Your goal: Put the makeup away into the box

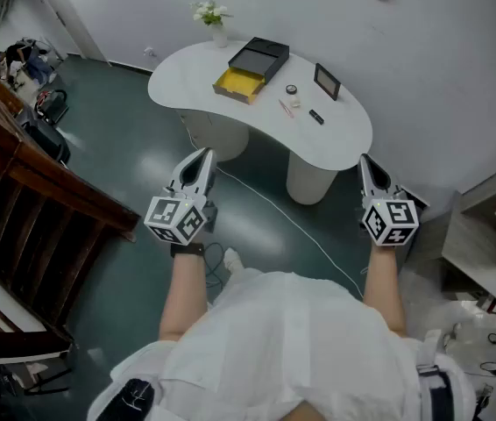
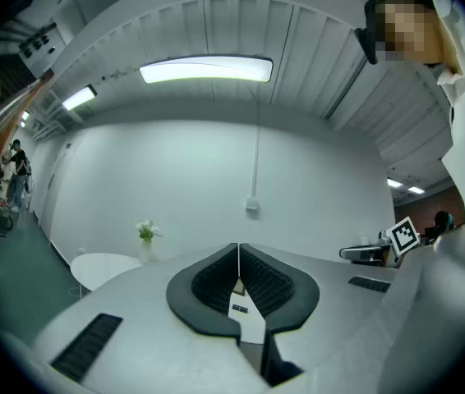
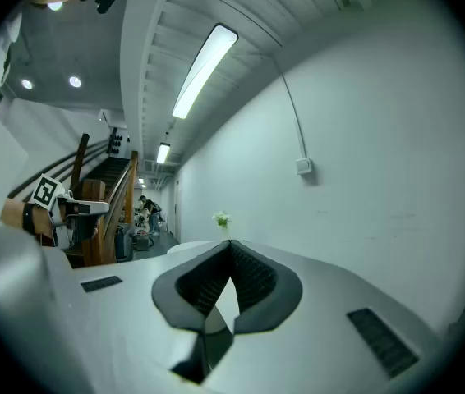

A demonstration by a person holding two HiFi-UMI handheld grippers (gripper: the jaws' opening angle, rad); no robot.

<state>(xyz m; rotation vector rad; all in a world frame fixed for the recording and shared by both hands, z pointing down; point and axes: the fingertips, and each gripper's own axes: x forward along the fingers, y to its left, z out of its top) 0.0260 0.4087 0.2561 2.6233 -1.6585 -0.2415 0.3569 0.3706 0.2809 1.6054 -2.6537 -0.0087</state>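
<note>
You stand well back from the white worktop (image 1: 344, 140), the left gripper (image 1: 204, 153) and the right gripper (image 1: 364, 159) both with fingers closed together and empty. The makeup (image 1: 316, 117) lies loose on the worktop just beside the open box (image 1: 250, 70).

Cable (image 1: 279, 210) crosses open floor (image 1: 125, 139) before the table (image 1: 187, 82) holding the box (image 1: 250, 67).

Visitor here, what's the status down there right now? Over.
Left gripper and right gripper shut, empty, short of the table. Loose makeup on top beside the open box. White cable crosses the floor between.
</note>
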